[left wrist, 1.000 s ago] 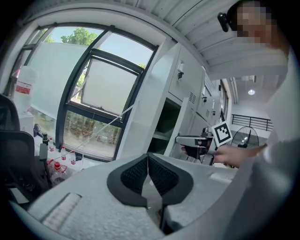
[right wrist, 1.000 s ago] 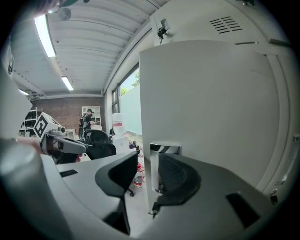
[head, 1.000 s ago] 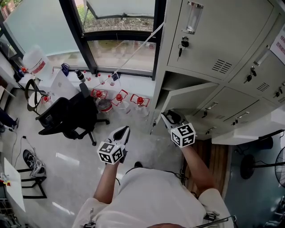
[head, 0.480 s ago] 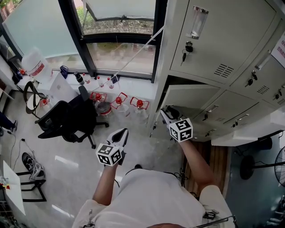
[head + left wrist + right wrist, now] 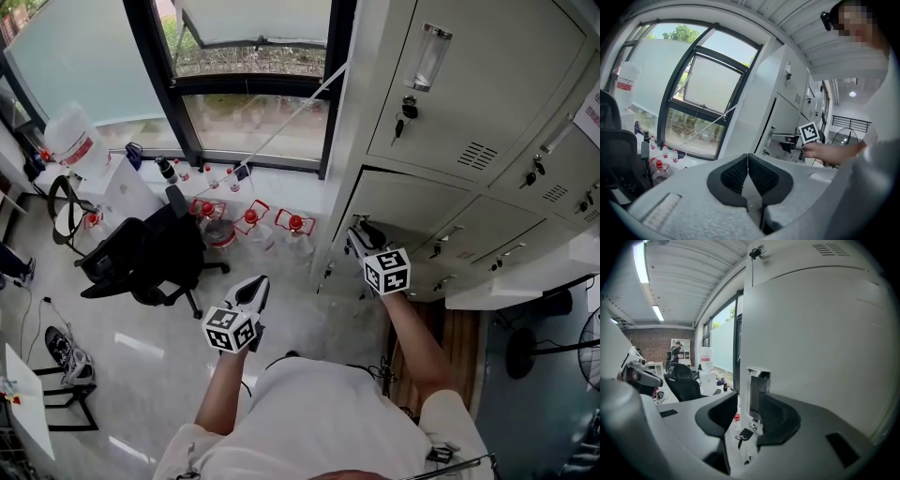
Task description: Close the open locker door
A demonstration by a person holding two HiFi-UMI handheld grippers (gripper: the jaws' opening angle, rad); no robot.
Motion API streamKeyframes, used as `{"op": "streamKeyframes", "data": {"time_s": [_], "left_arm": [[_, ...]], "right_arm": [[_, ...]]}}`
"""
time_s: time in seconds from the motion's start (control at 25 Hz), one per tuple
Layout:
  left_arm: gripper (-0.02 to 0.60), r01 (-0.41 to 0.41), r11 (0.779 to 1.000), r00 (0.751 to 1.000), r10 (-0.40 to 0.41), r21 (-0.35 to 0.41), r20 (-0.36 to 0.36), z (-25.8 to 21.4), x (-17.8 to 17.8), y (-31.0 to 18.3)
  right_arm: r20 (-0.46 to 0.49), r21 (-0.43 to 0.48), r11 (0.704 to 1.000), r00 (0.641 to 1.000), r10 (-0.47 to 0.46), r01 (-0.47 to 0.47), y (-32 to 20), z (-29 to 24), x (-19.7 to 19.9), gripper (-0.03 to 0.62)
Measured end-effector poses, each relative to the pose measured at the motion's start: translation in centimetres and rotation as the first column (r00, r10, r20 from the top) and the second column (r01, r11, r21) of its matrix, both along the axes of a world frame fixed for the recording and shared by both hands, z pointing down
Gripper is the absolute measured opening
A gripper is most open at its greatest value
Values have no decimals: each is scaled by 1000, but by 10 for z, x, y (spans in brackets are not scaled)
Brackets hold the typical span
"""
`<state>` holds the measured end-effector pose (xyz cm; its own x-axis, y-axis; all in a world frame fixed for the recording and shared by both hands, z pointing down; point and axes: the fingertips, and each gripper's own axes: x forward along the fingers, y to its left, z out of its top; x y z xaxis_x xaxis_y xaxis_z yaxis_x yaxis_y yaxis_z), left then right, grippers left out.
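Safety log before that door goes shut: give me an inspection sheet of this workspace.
Surface: pale glossy floor.
Job's things: locker door nearly shut, with a thin dark gap along its top; a key hangs below its handle.
Clutter: office chair, red-capped bottles, shoes.
Grippers: right gripper open, handle between its jaws; left gripper shut, empty.
Cables: white cord slants across the window.
Surroundings: lockers, fan.
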<state>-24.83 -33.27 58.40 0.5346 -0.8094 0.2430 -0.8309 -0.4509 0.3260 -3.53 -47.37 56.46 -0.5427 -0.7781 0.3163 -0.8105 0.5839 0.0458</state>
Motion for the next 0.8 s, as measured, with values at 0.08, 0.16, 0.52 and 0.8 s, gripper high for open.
{"op": "streamKeyframes", "data": {"time_s": [0.08,0.16,0.52,0.8], "left_arm": [[15,-3,1000,1000,3,0,-2,0,-2,-1],[15,-10,1000,1000,10,5,-2,-2,-4,-3],[15,-36,999,999,36,5,-4,3,-12,-2],[15,-62,998,998,62,6,-4,2,-12,0]], "right_arm": [[-3,1,1000,1000,10,-10,-2,0,2,138],[-7,4,1000,1000,20,-20,-5,-1,3,138],[-11,-3,997,997,73,-73,-16,0,7,138],[-3,2,995,995,104,-104,-19,-5,10,138]]}}
